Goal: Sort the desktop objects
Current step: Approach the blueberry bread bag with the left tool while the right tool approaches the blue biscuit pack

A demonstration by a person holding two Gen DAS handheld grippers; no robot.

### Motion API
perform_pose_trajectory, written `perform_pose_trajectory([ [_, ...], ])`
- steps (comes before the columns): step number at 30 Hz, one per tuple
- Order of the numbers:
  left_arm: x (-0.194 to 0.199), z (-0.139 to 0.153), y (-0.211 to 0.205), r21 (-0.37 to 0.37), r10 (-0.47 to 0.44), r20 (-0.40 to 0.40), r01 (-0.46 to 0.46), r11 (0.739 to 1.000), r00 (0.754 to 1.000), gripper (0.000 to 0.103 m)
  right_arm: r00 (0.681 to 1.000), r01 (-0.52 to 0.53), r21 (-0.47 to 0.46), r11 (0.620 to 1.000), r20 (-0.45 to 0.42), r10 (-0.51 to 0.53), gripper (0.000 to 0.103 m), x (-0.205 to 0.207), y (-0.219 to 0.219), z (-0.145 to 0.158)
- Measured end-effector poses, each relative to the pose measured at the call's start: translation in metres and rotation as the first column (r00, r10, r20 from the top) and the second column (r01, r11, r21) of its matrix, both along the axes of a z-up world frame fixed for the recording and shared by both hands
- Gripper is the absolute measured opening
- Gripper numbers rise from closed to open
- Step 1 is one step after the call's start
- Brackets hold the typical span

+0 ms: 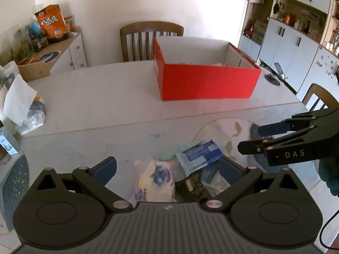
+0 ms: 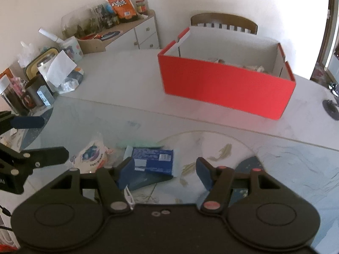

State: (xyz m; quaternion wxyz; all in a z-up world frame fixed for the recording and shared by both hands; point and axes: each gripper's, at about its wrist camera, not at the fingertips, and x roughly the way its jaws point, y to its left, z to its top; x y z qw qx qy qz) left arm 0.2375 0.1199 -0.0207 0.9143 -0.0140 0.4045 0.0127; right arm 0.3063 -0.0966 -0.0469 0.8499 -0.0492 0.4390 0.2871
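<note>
Both grippers hovering over a small heap of packets at the near edge of the table [image 1: 106,97], jaws spread and empty on each. Left gripper [image 1: 167,170] above the white pouch with blue print [image 1: 155,182], blue pads [image 1: 104,169] clear of it on either side. Right gripper [image 2: 167,174] just over the blue box [image 2: 152,162], its left pad near the box's corner, contact impossible to confirm.

Red box [image 1: 208,82] standing well apart toward 12 o'clock from the heap, open-topped, likely the sorting destination.

For a clean pick: lowering each gripper straight down until the pads bracket one item only, not the pile. Blue box best taken across its short side, since its long side looks too wide for the gap. Pouch soft and crinkly by the look of it, so better pinched at the bunched middle than at a loose edge. Keeping the two grippers apart on the descent, as the right one already sits close at 3 o'clock in the left view.

Hard to read: motion blur smearing the heap; a green sheet [image 1: 186,147] half buried under the blue box; a dark packet [image 1: 190,185] at 5 o'clock of the pouch, label illegible. Contents of the red box mostly hidden behind its front wall, only pale scraps showing above the rim. Lower part of the pile cut off by each gripper's own body.
</note>
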Motion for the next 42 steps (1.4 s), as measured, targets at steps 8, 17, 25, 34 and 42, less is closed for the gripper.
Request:
perform_pose_trajectory([
  [8, 0.003, -0.032, 0.015, -0.018, -0.008, -0.052, 0.007, 1.0, 0.999, 0.102, 0.999, 0.023, -0.013, 1.0, -0.026, -0.023, 0.064, 0.004, 0.023, -0.023],
  [17, 0.015, -0.055, 0.031, -0.051, -0.018, -0.086, 0.014, 0.999, 0.996, 0.102, 0.998, 0.028, -0.029, 0.999, -0.055, -0.03, 0.072, 0.015, 0.047, -0.048],
  [25, 0.025, -0.06, 0.041, -0.07, -0.031, -0.094, 0.024, 0.997, 0.995, 0.102, 0.999, 0.028, -0.096, 0.995, -0.039, -0.032, 0.075, 0.024, 0.063, -0.065],
  [34, 0.031, -0.067, 0.046, -0.08, -0.044, -0.114, 0.035, 0.996, 0.992, 0.102, 1.0, 0.006, -0.131, 0.991, -0.006, -0.006, 0.081, 0.022, 0.075, -0.076],
  [42, 0.037, -0.077, 0.045, -0.075, -0.059, -0.134, 0.049, 0.996, 0.989, 0.096, 0.999, 0.028, -0.124, 0.992, -0.018, -0.03, 0.088, 0.028, 0.074, -0.081],
])
